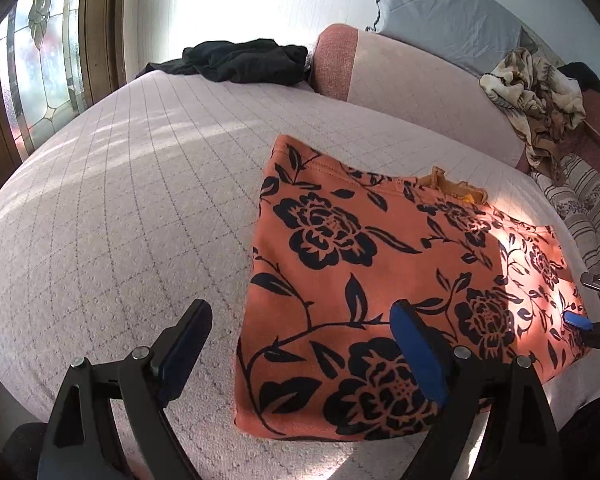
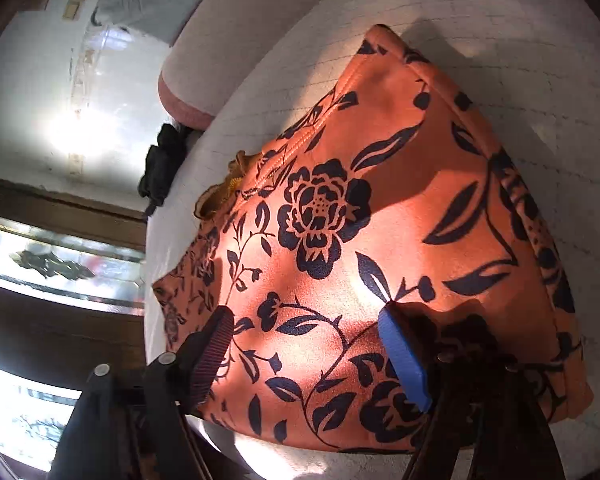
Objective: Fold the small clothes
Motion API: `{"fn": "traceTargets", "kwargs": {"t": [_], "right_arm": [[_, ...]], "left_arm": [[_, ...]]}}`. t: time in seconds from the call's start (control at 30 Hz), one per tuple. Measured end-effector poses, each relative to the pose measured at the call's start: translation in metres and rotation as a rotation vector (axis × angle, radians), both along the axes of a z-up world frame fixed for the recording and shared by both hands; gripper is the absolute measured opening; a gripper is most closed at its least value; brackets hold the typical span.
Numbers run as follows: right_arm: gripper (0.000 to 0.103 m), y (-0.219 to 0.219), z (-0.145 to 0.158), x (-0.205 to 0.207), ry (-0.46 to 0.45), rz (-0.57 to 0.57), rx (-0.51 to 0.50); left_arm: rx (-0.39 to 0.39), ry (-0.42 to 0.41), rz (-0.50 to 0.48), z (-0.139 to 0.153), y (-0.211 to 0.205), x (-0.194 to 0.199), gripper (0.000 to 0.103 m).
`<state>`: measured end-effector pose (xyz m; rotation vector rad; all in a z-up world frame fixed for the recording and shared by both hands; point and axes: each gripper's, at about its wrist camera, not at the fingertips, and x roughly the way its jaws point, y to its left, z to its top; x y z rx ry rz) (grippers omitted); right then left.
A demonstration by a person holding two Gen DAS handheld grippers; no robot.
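Note:
An orange garment with a dark floral print (image 1: 380,280) lies folded flat on the pale quilted bed (image 1: 120,220). A mustard-yellow scrap (image 1: 456,188) pokes out at its far edge. My left gripper (image 1: 300,320) is open at the garment's near left corner. One finger is over the bed and the blue-padded one is over the cloth, with nothing pinched. In the right wrist view the garment (image 2: 380,200) fills the frame. My right gripper (image 2: 306,324) hovers open over its near part. Its blue pad (image 1: 578,320) shows at the garment's right edge.
A black heap of clothing (image 1: 240,60) lies at the bed's far side beside a pink bolster (image 1: 380,80). A beige patterned blanket (image 1: 536,96) and a striped cloth (image 1: 588,208) are on the right. A stained-glass window (image 1: 40,60) stands left.

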<state>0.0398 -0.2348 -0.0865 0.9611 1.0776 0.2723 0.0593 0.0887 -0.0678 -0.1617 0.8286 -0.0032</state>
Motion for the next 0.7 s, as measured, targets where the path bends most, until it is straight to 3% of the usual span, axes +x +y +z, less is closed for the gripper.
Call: {"fn": "traceTargets", "kwargs": {"t": [0.07,0.17,0.2,0.23,0.27,0.33,0.4,0.5,0.57,0.6,0.7], "right_arm": [[0.08,-0.008,0.017,-0.01,-0.027,-0.02,-0.036],[0.084,-0.009,0.03,-0.024,-0.111,-0.013,-0.033],[0.088,-0.013,0.023,-0.027,-0.092,-0.036,-0.041],[0.087,-0.018,0.008,-0.028,-0.034,-0.067,-0.069],[0.083,-0.027,-0.005,-0.033,-0.001,-0.102,-0.033],[0.084,-0.038,0.001,-0.045,-0.038,-0.158,0.035],[0.085,-0.038,0.018,-0.051,-0.077,-0.134,-0.026],[0.085,-0.032,0.022,-0.043,-0.097,-0.054,-0.055],[0.085,-0.038,0.002,-0.037,0.001,-0.07,-0.07],[0.085,-0.04,0.002,-0.036,0.0,-0.101,-0.037],[0.085,-0.034,0.028,-0.027,-0.066,-0.061,-0.06]], "left_arm": [[0.043,-0.005,-0.011,0.001,-0.005,-0.007,0.091],[0.066,0.15,-0.037,-0.032,-0.007,0.002,0.093],[0.046,0.111,-0.019,-0.029,-0.004,-0.002,0.093],[0.046,0.12,-0.011,-0.023,-0.004,-0.003,0.093],[0.046,0.127,-0.015,-0.017,-0.005,-0.004,0.093],[0.039,0.051,-0.021,-0.002,-0.005,-0.014,0.093],[0.047,0.001,-0.026,0.003,-0.007,-0.018,0.093],[0.069,0.137,-0.065,-0.026,-0.015,-0.002,0.093],[0.059,0.104,-0.051,-0.028,-0.013,-0.004,0.095],[0.065,0.107,-0.058,-0.025,-0.014,-0.003,0.095],[0.07,0.086,-0.039,-0.025,-0.01,-0.004,0.095]]}}
